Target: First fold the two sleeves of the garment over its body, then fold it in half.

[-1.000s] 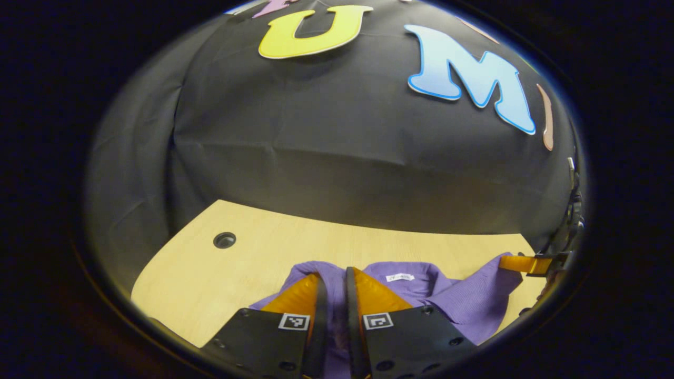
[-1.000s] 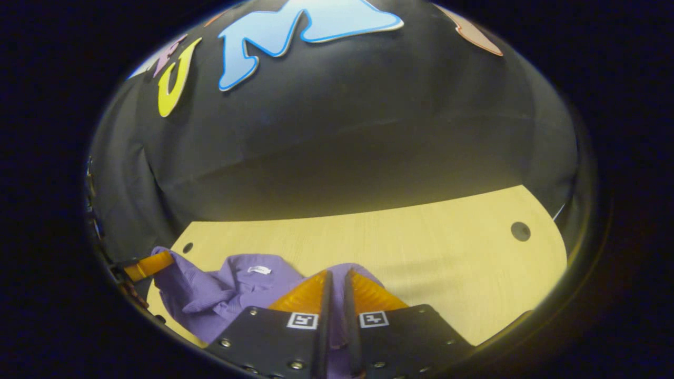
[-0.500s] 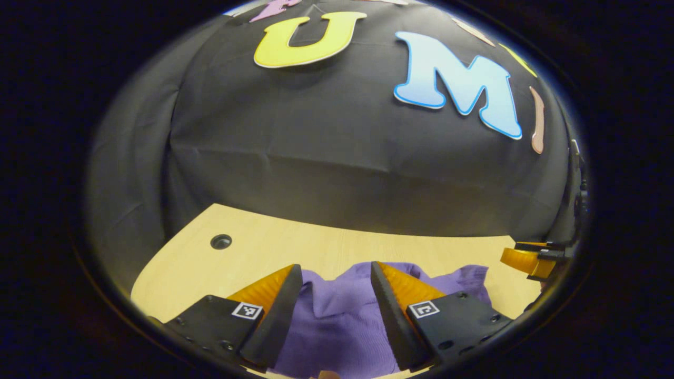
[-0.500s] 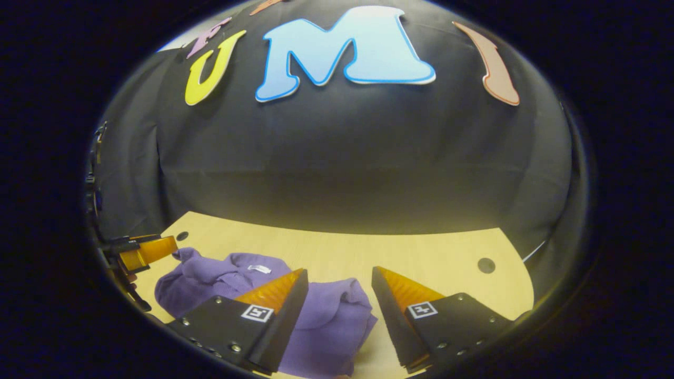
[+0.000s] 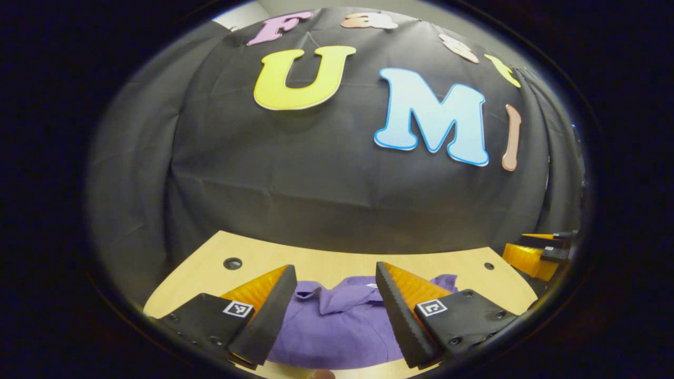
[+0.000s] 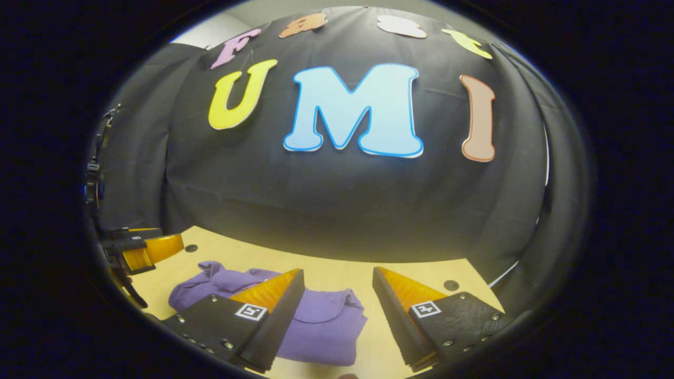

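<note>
Garment lies folded below my left gripper and right gripper, both spread wide and empty to leave it undisturbed.

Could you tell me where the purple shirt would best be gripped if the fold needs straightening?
Probably the purple shirt at its near right corner, coming from above with the open right gripper: that edge lies flat on the wooden table, away from the bunched collar end.

Both grippers' fingers, clamped on the purple shirt a second ago, now stand apart, lifted clear; the shirt lies below them.
</note>
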The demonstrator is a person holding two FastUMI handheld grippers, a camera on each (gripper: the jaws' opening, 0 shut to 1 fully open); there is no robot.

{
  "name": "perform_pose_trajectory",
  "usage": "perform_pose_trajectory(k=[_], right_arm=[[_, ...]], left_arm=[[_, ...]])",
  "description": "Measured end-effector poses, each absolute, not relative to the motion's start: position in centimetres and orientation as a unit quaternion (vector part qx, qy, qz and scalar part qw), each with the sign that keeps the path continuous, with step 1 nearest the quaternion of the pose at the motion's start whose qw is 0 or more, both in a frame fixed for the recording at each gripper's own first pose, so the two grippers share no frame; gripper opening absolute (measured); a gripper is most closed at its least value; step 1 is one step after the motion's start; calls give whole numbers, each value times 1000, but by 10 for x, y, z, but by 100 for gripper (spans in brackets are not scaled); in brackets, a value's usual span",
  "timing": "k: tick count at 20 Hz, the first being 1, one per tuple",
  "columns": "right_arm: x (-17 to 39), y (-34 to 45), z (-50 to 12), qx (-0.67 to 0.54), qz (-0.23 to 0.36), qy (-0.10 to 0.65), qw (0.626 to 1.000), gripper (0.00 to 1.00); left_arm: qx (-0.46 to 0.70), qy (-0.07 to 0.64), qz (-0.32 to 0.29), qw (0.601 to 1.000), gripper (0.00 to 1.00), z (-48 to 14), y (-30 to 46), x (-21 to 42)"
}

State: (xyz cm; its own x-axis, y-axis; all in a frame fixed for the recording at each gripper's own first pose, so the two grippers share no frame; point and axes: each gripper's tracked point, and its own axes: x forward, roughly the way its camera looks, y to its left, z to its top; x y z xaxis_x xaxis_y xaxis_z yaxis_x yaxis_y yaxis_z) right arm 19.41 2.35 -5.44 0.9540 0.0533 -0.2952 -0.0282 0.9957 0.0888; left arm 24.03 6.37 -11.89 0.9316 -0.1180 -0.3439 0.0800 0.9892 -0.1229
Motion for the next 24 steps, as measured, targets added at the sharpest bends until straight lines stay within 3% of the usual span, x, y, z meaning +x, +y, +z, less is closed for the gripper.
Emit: perform_pose_trajectory(k=[6, 12, 24], right_arm=[[134, 41, -5, 33, -16, 93, 995, 84], [81, 51, 10, 24, -47, 94, 994, 83], [44, 68, 36, 23, -36, 56, 998, 83]], left_arm=[[-40, 124, -69, 989, 97, -66, 68, 189], [-26, 87, -86, 992, 93, -40, 78, 142], [-6, 70, -76, 995, 94, -23, 91, 99]])
